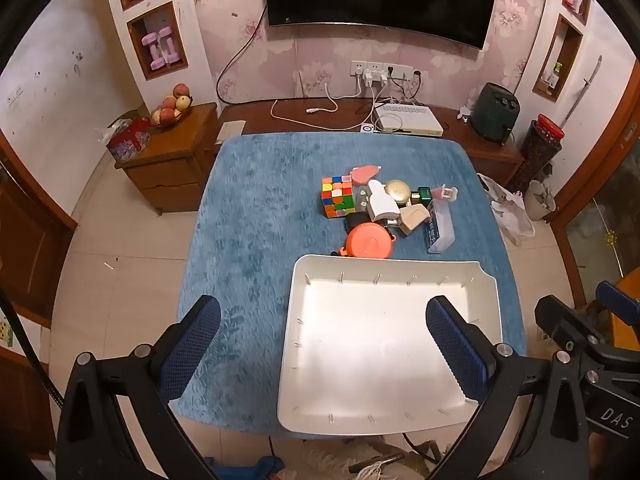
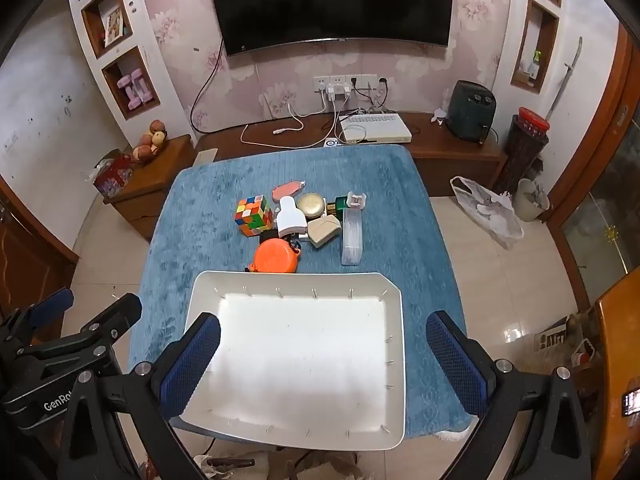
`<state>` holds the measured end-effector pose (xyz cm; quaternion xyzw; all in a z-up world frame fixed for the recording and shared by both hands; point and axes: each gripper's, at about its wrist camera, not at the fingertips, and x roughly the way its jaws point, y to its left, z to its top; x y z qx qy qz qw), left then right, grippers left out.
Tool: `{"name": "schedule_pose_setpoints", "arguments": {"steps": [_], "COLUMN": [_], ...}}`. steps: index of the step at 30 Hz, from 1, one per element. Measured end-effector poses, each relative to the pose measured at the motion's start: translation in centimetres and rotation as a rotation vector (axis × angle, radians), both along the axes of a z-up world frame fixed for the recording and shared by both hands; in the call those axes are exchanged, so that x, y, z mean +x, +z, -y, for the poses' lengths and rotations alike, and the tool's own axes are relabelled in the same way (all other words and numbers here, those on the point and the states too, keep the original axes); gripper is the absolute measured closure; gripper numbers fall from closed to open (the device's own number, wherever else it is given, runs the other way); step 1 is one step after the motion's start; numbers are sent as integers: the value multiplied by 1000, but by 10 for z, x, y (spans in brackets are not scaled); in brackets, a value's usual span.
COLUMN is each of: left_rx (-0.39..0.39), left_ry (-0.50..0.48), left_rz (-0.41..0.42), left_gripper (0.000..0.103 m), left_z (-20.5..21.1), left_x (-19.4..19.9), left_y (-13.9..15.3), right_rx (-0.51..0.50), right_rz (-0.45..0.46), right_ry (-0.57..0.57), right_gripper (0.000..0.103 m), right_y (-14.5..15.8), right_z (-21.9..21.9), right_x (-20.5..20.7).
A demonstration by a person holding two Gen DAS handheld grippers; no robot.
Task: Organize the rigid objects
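Left gripper [image 1: 323, 350] spread wide above blue table cover [image 1: 248, 240], bare cloth left of white tray [image 1: 390, 270]. Rubik's cube [image 1: 338, 196], orange round case [image 1: 368, 242], clear box [image 1: 440, 226] clustered just beyond tray's far rim. Right gripper [image 2: 323, 354] likewise spread, holding nothing, over tray.

Both wrist cams high, angled down toward TV wall.
Shared: counter [image 1: 256, 240], white tray [image 1: 490, 300], object pile; left cam sits further left.
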<state>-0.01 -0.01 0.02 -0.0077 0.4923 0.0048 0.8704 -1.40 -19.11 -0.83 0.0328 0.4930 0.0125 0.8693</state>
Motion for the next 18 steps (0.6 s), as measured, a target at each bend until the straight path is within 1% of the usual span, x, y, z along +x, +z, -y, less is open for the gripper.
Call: {"name": "schedule_pose_setpoints", "arguments": {"steps": [9,10,18], "left_rx": [1,12,16], "left_ry": [8,3,3], "left_rz": [-8,4,0], "left_gripper": [1,1,1], "left_z": [-6,0,-2], "left_x": [5,0,-1], "left_y": [-3,0,-4], "right_rx": [-15,-14,-14], "right_rz": [11,9,10], "right_ry": [2,2,4], "right_gripper": [0,0,0], "right_y": [-2,-3,-1], "right_z": [-5,-5,-6], "right_x": [-2,-1,-1]}}
